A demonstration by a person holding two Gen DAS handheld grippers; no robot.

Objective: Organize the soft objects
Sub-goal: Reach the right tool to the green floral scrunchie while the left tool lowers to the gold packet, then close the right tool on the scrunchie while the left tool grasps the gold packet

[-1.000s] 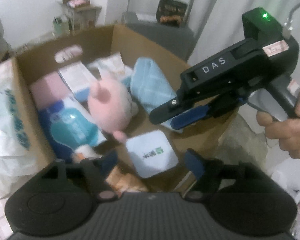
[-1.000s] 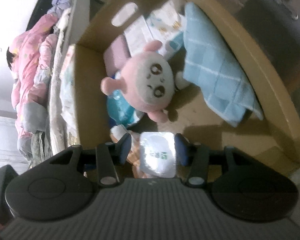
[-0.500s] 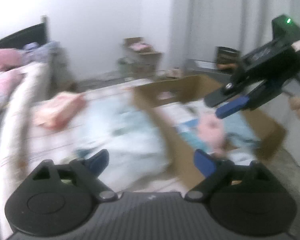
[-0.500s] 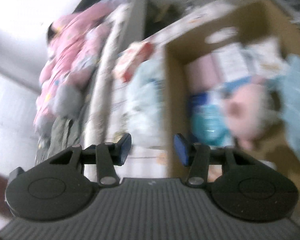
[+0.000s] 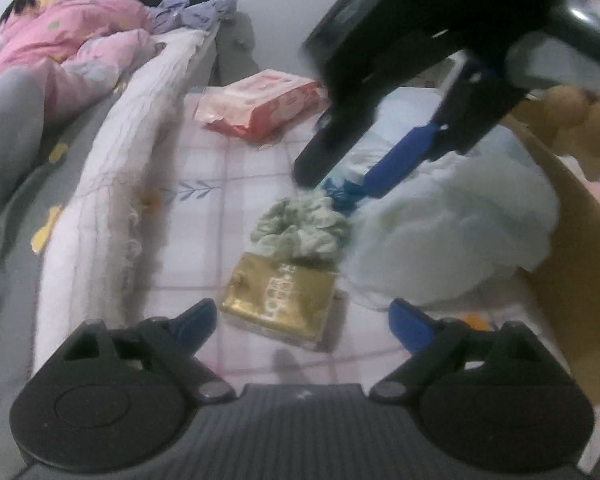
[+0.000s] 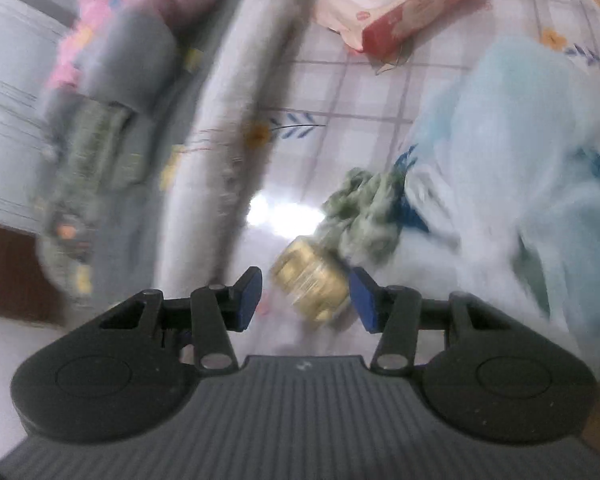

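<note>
On the bed [image 5: 228, 184], the gold packet [image 5: 281, 301] lies between the left gripper's [image 5: 303, 320] released jaws; the right gripper's [image 6: 305, 295] released jaws frame it too.

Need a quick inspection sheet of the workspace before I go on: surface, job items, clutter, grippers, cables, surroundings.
Surface: checked bedsheet, partly bare.
Job's things: gold packet touching green scrunchie; red wipes pack apart; pale blue bag beside cardboard box.
Clutter: white rolled blanket.
Grippers: left gripper open, empty; right gripper open, gold packet beyond it.
Cables: nothing seen.
Surroundings: pink bedding, blurred.
</note>
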